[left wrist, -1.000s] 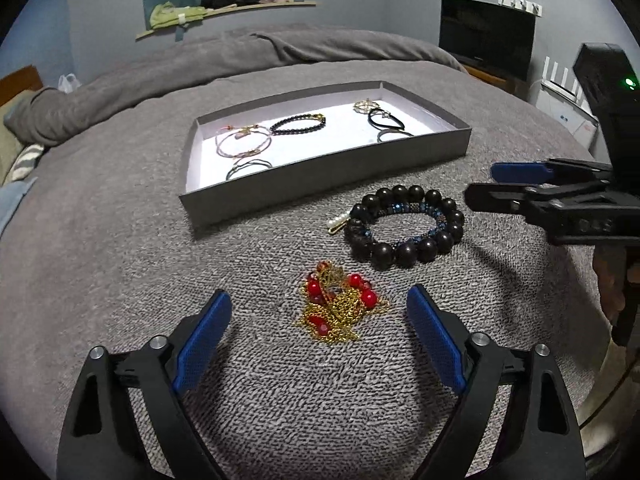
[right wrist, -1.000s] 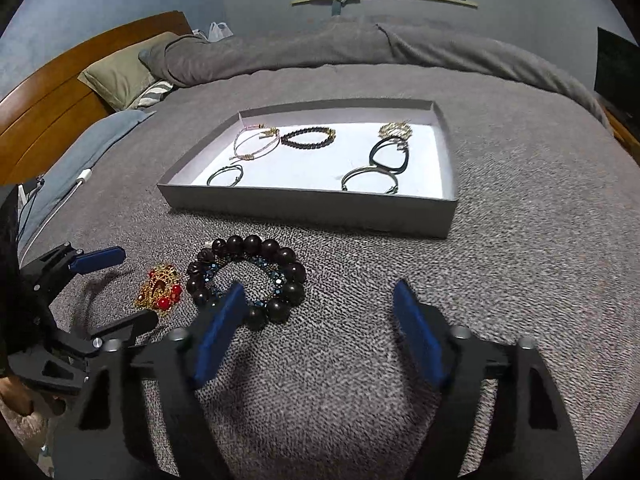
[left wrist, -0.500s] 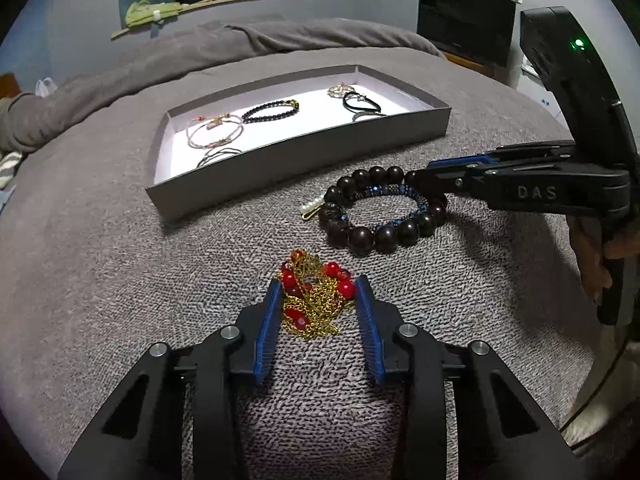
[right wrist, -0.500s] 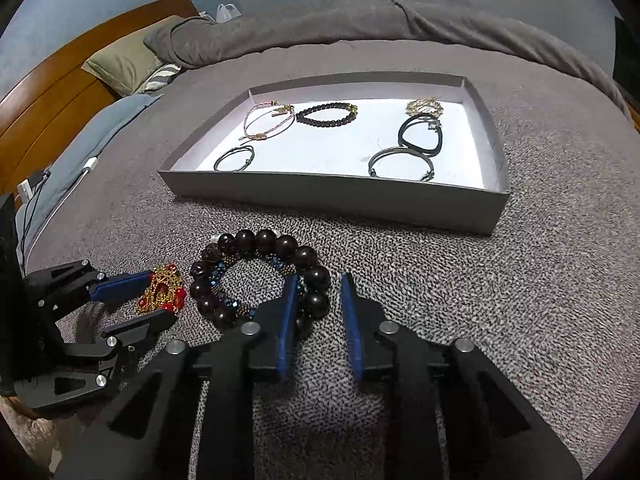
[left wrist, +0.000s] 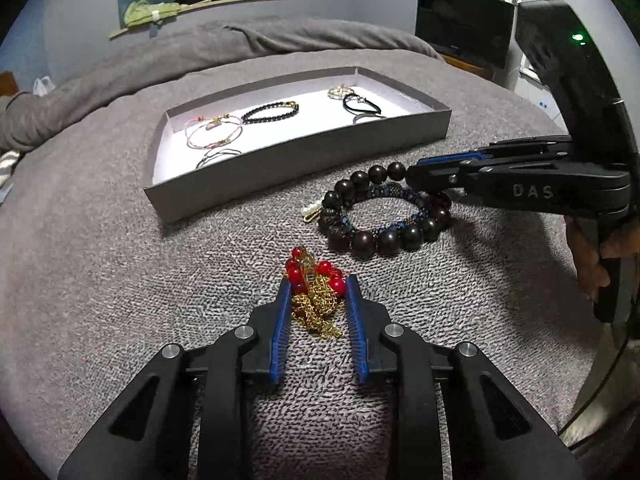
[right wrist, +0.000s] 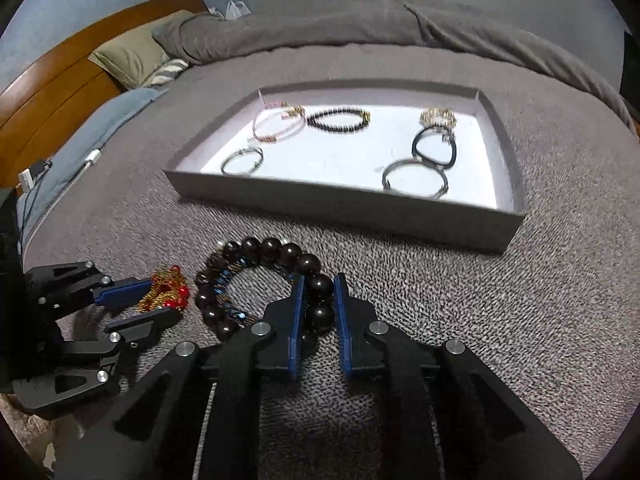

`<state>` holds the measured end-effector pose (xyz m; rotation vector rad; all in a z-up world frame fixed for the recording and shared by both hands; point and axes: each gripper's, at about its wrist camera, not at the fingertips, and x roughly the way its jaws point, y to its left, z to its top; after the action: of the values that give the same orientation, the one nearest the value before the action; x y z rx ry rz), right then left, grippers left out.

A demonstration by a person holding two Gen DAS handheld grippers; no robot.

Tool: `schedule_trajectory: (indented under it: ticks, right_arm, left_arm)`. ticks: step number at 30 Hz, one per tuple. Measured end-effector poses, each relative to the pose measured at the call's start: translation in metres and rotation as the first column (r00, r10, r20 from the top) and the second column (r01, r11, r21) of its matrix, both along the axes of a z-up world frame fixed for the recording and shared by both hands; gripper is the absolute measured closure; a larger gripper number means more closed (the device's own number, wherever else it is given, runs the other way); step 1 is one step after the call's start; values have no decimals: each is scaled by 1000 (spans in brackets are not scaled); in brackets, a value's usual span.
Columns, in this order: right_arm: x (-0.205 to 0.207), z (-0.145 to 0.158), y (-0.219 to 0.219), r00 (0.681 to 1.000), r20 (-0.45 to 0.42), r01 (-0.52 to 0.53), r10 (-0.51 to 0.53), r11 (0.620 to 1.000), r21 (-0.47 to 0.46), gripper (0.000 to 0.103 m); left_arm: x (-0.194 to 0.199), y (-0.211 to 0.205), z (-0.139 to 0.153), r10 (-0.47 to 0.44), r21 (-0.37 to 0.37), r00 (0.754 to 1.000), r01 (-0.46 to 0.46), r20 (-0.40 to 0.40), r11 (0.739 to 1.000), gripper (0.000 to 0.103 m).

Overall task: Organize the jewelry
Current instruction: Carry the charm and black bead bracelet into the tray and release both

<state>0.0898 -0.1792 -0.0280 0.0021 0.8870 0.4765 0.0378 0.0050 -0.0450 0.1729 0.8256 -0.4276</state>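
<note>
Lettering "DAS" on right tongs [left wrist: 416, 172]

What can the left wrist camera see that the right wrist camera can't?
Only the left wrist view shows the black TV screen and a small pearl clip beside the beads. Only the right wrist view shows the wooden headboard and the green pillow. Both show the gray tray holding bracelets, the left gripper closed around the gold chain with red beads, and the right gripper pinching the dark bead bracelet.
</note>
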Motion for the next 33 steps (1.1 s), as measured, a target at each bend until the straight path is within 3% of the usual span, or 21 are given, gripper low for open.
schedule_trajectory:
  ticks: [11, 17, 24, 33]
  right_arm:
    - [-24, 62, 0, 992, 117, -62, 50, 993, 103, 88]
    - [-32, 91, -7, 982, 186, -53, 34, 994, 98, 89]
    - [-7, 104, -7, 975, 223, -16, 3, 998, 57, 89]
    - [42, 97, 2, 974, 223, 27, -40, 998, 63, 89]
  left_arm:
    - [-7, 10, 28, 5, -14, 998, -5, 56, 1000, 77]
    - [-7, 22, 41, 27, -28, 997, -25, 78, 999, 77]
    - [0, 41, 52, 75, -35, 992, -72, 96, 997, 77]
    - [25, 64, 60, 139, -62, 986, -134, 89, 989, 77]
